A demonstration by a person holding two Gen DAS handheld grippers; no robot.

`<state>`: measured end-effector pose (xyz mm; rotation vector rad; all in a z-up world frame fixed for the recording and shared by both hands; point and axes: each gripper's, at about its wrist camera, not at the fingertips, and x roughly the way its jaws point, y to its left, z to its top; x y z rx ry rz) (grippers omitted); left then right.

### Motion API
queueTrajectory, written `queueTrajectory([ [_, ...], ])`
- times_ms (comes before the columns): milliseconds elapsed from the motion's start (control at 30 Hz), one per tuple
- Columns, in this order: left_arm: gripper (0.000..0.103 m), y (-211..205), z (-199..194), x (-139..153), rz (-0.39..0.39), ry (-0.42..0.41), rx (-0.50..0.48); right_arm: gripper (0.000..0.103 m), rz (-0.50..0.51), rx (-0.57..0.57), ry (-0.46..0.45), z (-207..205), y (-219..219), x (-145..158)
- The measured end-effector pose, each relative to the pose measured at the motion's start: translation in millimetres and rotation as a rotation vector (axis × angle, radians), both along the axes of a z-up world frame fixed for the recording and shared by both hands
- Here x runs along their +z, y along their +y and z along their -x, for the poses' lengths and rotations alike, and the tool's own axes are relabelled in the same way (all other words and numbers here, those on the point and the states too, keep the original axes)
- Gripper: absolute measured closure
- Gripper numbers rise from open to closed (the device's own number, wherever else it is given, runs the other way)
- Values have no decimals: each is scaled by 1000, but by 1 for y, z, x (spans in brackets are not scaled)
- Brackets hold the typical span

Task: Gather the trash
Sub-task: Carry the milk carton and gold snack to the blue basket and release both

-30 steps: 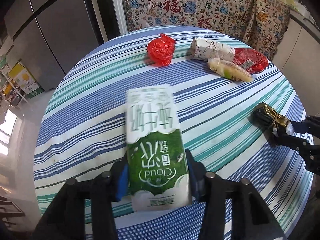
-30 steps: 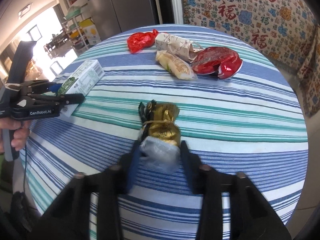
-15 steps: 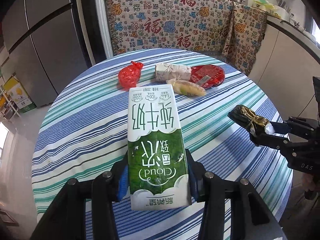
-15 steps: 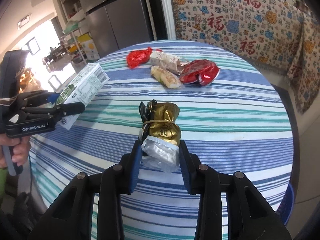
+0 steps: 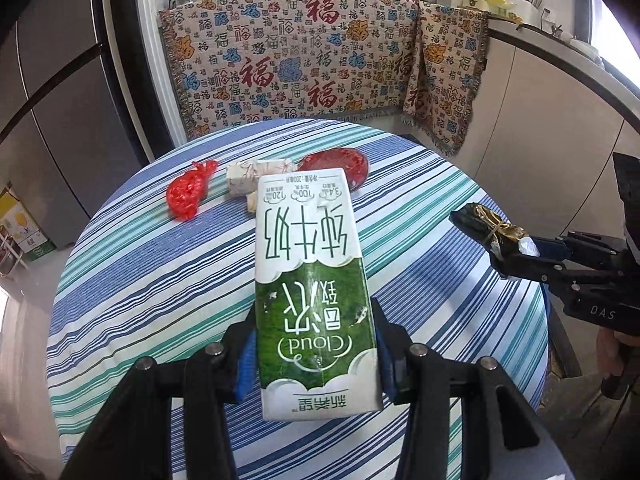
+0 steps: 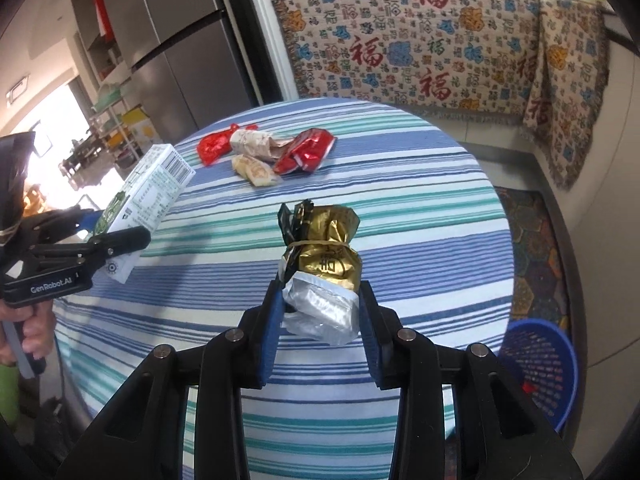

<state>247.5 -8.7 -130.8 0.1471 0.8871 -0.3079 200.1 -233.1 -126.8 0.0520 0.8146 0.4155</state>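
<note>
My left gripper (image 5: pixel 314 354) is shut on a green and white milk carton (image 5: pixel 310 280) and holds it above the round striped table (image 5: pixel 160 280). The carton also shows in the right wrist view (image 6: pixel 150 196). My right gripper (image 6: pixel 318 308) is shut on a gold and silver foil wrapper (image 6: pixel 324 264), raised over the table; it also shows in the left wrist view (image 5: pixel 494 232). On the far side of the table lie a red plastic bag (image 5: pixel 188 194), a patterned paper roll (image 6: pixel 258 142), a pale snack packet (image 6: pixel 256 170) and a red foil wrapper (image 6: pixel 306 152).
A blue plastic basket (image 6: pixel 538 368) stands on the floor right of the table. A patterned cloth (image 5: pixel 320 60) hangs over the counter behind. A grey fridge (image 6: pixel 180 40) stands at the back left. A white counter (image 5: pixel 560 92) runs along the right.
Both grippers have risen and pulled back from the table with their loads. The table and remaining trash now look smaller and farther away.
</note>
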Motion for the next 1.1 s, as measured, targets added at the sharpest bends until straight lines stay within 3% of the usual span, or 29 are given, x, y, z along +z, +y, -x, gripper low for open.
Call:
queueTrajectory([
  [267, 55, -59, 4, 6, 47, 15, -109, 66, -25, -128, -9, 7, -67, 7],
  [467, 55, -150, 8, 10, 103, 31, -280, 66, 11, -309, -13, 15, -151, 15],
  [633, 55, -231, 6, 2, 149, 76, -386, 66, 50, -434, 52, 16, -217, -4],
  [900, 55, -333, -15, -51, 201, 192, -436, 66, -31, -554, 135, 13, -293, -52],
  [1100, 55, -375, -30, -94, 186, 250, -428, 66, -94, -584, 192, 14, -319, -77],
])
